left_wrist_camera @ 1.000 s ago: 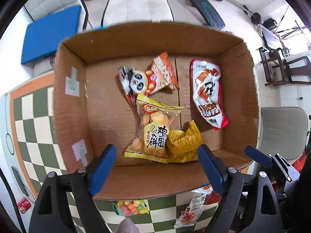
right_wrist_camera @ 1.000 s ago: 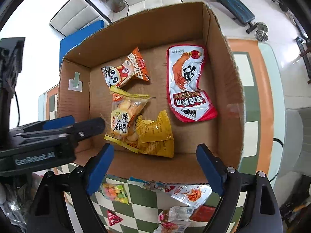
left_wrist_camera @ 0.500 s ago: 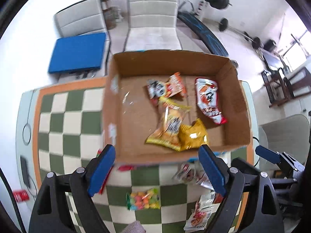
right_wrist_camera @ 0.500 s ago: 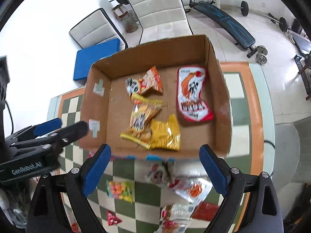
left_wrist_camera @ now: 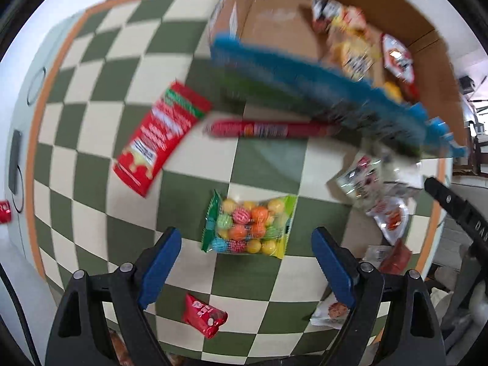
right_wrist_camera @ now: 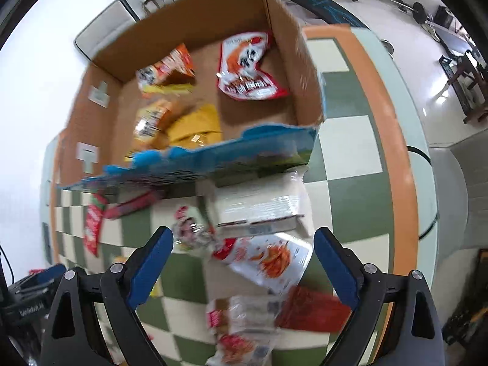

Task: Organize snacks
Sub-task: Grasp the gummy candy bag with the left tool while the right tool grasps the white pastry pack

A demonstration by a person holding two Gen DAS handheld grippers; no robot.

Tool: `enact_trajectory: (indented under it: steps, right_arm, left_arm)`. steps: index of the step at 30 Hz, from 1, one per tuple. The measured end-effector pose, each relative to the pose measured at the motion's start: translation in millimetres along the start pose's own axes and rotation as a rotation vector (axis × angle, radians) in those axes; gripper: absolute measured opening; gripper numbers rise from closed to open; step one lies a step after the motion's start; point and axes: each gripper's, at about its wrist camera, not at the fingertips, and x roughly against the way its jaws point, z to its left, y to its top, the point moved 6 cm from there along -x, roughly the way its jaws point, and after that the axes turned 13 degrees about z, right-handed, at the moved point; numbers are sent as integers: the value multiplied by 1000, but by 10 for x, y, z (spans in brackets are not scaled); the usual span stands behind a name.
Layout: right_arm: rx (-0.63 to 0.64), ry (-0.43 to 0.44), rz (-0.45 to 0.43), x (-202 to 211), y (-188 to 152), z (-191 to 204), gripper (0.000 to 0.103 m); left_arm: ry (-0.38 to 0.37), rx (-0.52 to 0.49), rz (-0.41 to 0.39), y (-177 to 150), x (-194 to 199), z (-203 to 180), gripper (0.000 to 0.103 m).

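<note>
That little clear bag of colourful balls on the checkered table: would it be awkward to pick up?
Probably a bit. The bag of colourful balls looks like thin, glossy film, so it may be slippery and crumple under the pads. The round pieces inside sit loosely, so they would likely shift when squeezed. It lies flat, so it should not roll away.

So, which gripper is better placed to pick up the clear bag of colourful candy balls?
Left. The clear bag of colourful candy balls lies straight ahead of the left gripper, whose jaws are open and empty.

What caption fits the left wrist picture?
Open left tool above a bag of colorful candy balls on the checkered table.
</note>
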Motion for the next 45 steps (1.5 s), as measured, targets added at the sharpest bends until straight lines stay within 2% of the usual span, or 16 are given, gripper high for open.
enact_trajectory:
  steps: [5, 10, 15, 17, 23, 26, 32, 34, 38, 41, 45]
  right_arm:
    - [-15, 12, 31, -393, 169, -118, 96]
    - [0, 10, 37, -604, 302, -143, 96]
    - [38, -8, 65, -749, 345, -122, 98]
    - [58, -40, 75, -785, 337, -107, 98]
    - [66, -62, 118, -889, 314, -88, 97]
    - [75, -69, 124, -884, 254, -85, 89]
    - [63, -65, 164, -885, -59, -197, 89]
    - [53, -64, 166, -871, -155, -240, 89]
    - [38, -52, 178, -868, -415, -301, 89]
    - [40, -54, 193, -898, -497, -317, 91]
    - [59, -73, 214, -963, -609, -214, 92]
  left_arm:
    - [8, 7, 62, 40, -368, -39, 87]
    - [25, 15, 106, 80, -611, -63, 87]
    - [44, 3, 137, 83, -771, -108, 87]
    - [56, -7, 134, 80, -792, -131, 87]
    - [74, -29, 139, 88, -804, -226, 87]
    - [82, -37, 138, 106, -803, -218, 87]
    - [108, -53, 123, 53, -862, -304, 87]
    - [128, -58, 114, 18, -843, -312, 82]
    - [161, -81, 103, -71, -834, -433, 80]
    - [158, -85, 107, -130, -849, -532, 76]
    - [159, -91, 118, -168, -854, -586, 78]
